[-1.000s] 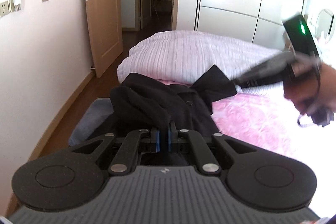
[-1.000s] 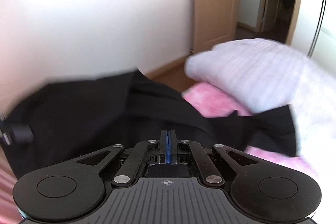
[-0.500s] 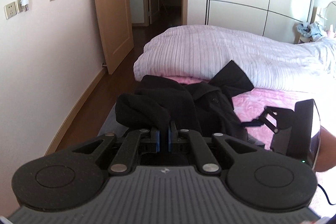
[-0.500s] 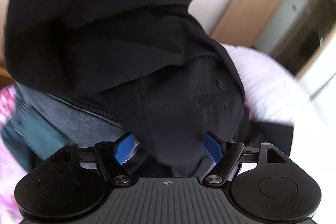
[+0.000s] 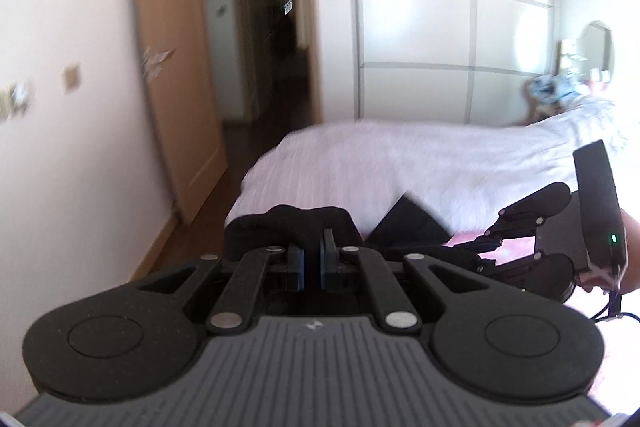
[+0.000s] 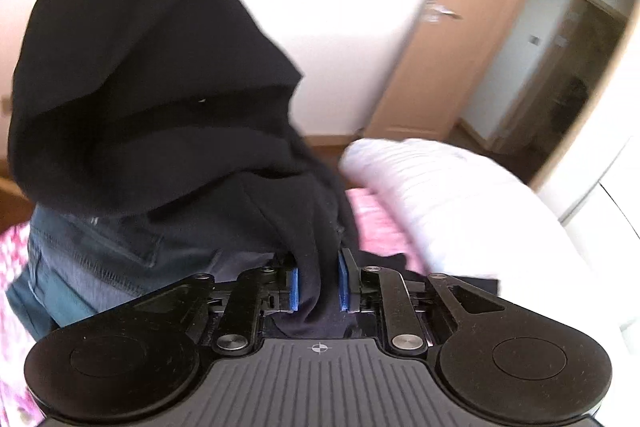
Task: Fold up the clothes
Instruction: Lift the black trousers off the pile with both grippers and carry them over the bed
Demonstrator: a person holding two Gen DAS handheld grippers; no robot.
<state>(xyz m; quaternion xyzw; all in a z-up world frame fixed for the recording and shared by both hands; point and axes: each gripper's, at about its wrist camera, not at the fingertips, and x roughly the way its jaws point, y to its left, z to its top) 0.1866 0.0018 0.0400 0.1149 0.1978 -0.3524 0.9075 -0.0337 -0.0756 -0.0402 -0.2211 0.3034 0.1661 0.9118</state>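
Bedside: both tongs (image 5: 312, 259) (image 6: 319, 283) gripping black garment (image 6: 152, 99)

bedding: white striped duvet (image 5: 400, 163) heaped on pink patterned bedsheet (image 6: 376, 227) | door: light wooden door (image 5: 176, 75) open against pale wall (image 5: 72, 163), dark hallway beyond | storage: white panelled wardrobe (image 5: 452, 27) behind the bed | far right: oval mirror (image 5: 596, 45), blurred | floor: brown wood floor (image 5: 192, 227) beside the bed
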